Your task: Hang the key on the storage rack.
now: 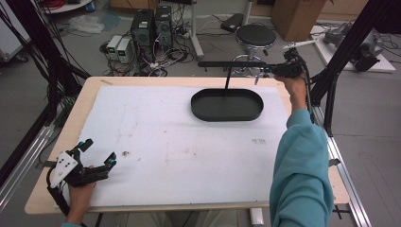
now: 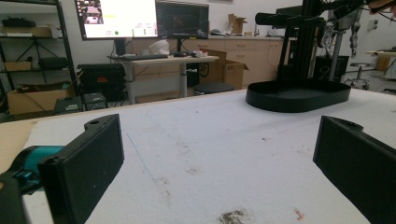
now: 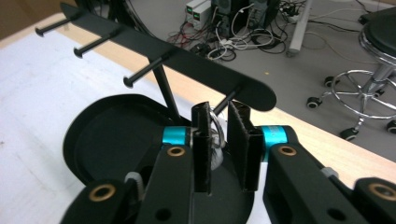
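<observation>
Between the narrow-set jaws of the right gripper (image 3: 219,140) we see a small silvery ring-like thing (image 3: 215,133), thin and shiny, touching the left pad; whether the right pad still presses it we cannot tell, as a slim gap shows there. It hangs at the last peg (image 3: 229,100) of a black hanger stand (image 3: 154,46), a flat bar with four round-headed pegs on a thin post rising from an oval black tray (image 3: 93,135). In the high view we find that gripper (image 1: 283,70) at the upper right of the frame, at the bar's right end, with the tray (image 1: 227,105) on the white mat (image 1: 179,142); the shiny thing is too small to make out there. At the lower left of that frame our left gripper (image 1: 97,153) stands wide and holds nothing; its own view shows the stand (image 2: 299,21) far off at upper right.
</observation>
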Available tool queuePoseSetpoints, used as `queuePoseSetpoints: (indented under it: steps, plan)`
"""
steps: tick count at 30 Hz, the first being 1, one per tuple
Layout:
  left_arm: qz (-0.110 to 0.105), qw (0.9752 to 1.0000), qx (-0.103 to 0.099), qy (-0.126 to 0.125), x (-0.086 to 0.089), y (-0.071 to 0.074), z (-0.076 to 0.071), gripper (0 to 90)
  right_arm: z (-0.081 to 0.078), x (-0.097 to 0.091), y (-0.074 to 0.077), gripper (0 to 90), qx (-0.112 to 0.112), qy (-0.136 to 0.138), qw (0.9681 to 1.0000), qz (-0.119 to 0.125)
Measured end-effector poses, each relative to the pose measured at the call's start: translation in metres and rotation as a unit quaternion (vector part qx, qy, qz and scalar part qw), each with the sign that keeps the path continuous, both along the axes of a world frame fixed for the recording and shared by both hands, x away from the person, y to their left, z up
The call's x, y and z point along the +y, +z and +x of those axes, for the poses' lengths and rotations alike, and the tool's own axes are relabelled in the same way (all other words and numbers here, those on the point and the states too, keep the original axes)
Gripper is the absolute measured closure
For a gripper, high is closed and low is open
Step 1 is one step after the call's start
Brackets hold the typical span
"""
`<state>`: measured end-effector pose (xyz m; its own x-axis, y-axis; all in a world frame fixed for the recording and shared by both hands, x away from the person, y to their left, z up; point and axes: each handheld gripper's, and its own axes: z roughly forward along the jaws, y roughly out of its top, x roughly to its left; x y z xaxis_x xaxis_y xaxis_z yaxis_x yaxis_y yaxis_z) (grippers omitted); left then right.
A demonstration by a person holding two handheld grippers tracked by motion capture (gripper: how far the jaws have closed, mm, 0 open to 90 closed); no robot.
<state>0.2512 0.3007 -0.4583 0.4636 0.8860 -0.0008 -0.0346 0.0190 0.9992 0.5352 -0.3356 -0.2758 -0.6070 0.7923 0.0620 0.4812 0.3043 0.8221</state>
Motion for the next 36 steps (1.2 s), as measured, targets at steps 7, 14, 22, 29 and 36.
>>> queuePoseSetpoints:
  steps: [7, 14, 22, 29, 36]
  plan:
    - [0.000, 1.0000, 0.000, 0.000, 0.000, 0.000, 0.000, 2.2, -0.006, 0.002, 0.004, 52.1, -0.025, -0.022, 0.9995, 0.000]
    - [0.000, 1.0000, 0.000, -0.001, 0.000, 0.000, 0.000, 2.2, -0.020, 0.003, 0.012, 5.2, -0.032, -0.032, 0.9962, 0.075]
    - [0.001, 1.0000, 0.002, 0.000, 0.001, 0.000, 0.000, 2.2, -0.043, 0.015, 0.030, 0.8, -0.055, -0.002, 0.9968, 0.059]
    - [-0.001, 1.0000, 0.002, 0.000, 0.001, 0.000, 0.000, 2.2, -0.075, 0.008, 0.026, 0.8, -0.098, 0.028, 0.9920, 0.074]
    - [0.000, 1.0000, -0.003, -0.001, 0.000, 0.000, -0.001, 2.3, -0.126, 0.001, 0.000, 0.7, -0.133, 0.055, 0.9849, 0.096]
